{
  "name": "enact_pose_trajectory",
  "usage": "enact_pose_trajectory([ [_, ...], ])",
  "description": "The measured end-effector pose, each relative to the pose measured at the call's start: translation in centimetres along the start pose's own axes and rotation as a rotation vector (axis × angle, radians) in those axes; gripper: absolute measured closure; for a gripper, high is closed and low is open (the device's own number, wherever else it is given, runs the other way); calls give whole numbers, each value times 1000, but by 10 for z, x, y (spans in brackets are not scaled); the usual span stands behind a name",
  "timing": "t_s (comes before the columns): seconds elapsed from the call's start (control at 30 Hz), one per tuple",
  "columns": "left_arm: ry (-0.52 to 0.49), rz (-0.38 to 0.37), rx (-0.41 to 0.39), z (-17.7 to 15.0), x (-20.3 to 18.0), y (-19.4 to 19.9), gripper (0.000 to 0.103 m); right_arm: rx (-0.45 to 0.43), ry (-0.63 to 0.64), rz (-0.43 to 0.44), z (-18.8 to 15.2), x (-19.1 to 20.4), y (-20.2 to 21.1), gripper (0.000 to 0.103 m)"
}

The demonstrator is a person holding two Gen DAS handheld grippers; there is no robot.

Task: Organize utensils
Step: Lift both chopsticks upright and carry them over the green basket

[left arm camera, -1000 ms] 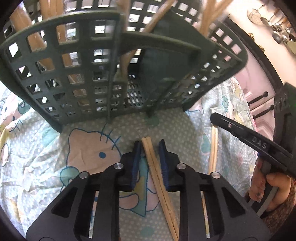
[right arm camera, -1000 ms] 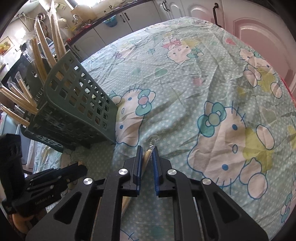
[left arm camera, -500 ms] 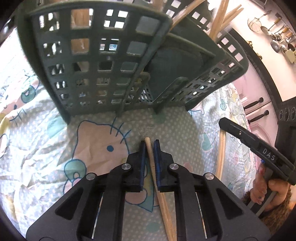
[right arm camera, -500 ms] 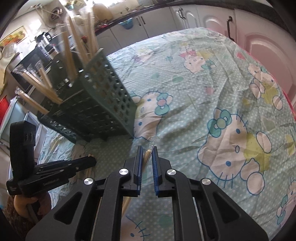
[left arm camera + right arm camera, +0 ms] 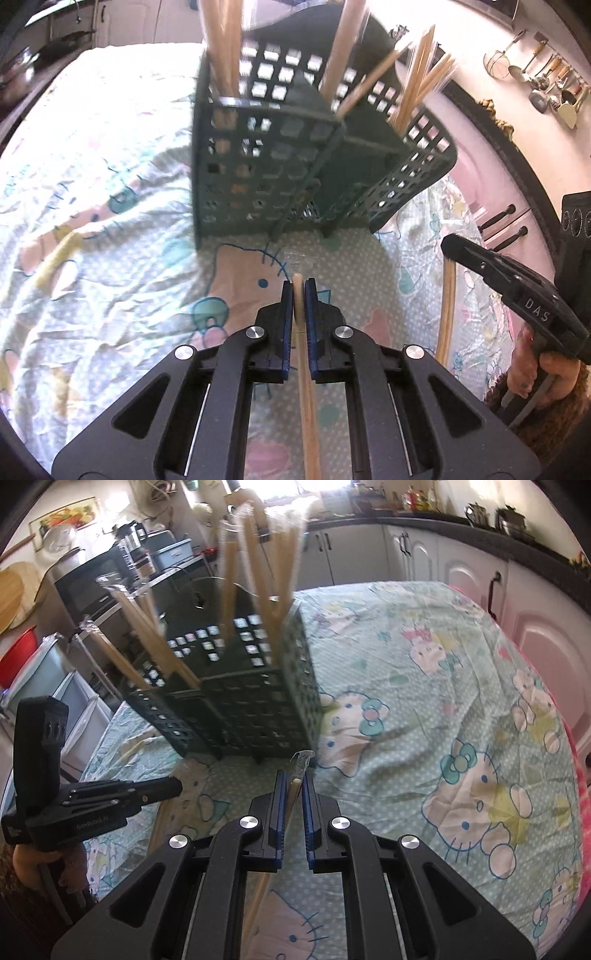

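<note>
Left gripper (image 5: 298, 295): jaws closed on a wooden chopstick (image 5: 305, 373); the stick's blunt end shows just past the blue pads, and its shaft runs back between the arms toward the camera.
Right gripper (image 5: 293, 788): jaws nearly together around a second pair of chopsticks (image 5: 291, 794) in a clear plastic sleeve; the sleeve's crumpled tip pokes out ahead of the fingertips. The sticks lie against the left pad; a narrow gap shows on the other side, so I cannot tell whether the grip is firm.
Basket (image 5: 266, 173): dark green plastic utensil holder with a square-hole lattice, standing on the table just ahead of both grippers. It is split into compartments, with a lower section on one side.
Basket contents: several bundles of wooden chopsticks (image 5: 258, 572) stand upright or lean outward, some in clear wrappers; blurred in both views.
Loose chopsticks (image 5: 447, 306): one pair lies flat on the cloth, seen in the left wrist view beneath the front of the right gripper, apart from the basket.
Tablecloth (image 5: 461, 720): pale green, dotted, with cartoon cat prints, wrinkled; it covers the whole table.
Cross view: in the right wrist view the left gripper (image 5: 155, 788) points toward the foot of the basket, held by a hand (image 5: 33, 864) at the lower left.
Background: white cabinets (image 5: 424, 550) and a dark counter behind the table; ladles and strainers (image 5: 543, 85) hang on the wall.
</note>
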State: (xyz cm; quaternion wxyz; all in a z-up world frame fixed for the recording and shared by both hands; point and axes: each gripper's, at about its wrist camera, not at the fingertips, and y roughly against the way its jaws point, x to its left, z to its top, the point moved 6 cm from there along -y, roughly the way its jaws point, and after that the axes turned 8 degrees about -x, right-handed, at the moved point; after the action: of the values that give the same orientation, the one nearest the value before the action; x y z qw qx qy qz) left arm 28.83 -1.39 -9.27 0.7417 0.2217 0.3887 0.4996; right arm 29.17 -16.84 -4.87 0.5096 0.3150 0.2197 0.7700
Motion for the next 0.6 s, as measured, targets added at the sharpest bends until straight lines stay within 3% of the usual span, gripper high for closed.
enact_pose_trajectory([
  [0.6, -24, -35, -257, 52, -11, 101, 100, -115, 139, 105, 36, 63, 47, 97],
])
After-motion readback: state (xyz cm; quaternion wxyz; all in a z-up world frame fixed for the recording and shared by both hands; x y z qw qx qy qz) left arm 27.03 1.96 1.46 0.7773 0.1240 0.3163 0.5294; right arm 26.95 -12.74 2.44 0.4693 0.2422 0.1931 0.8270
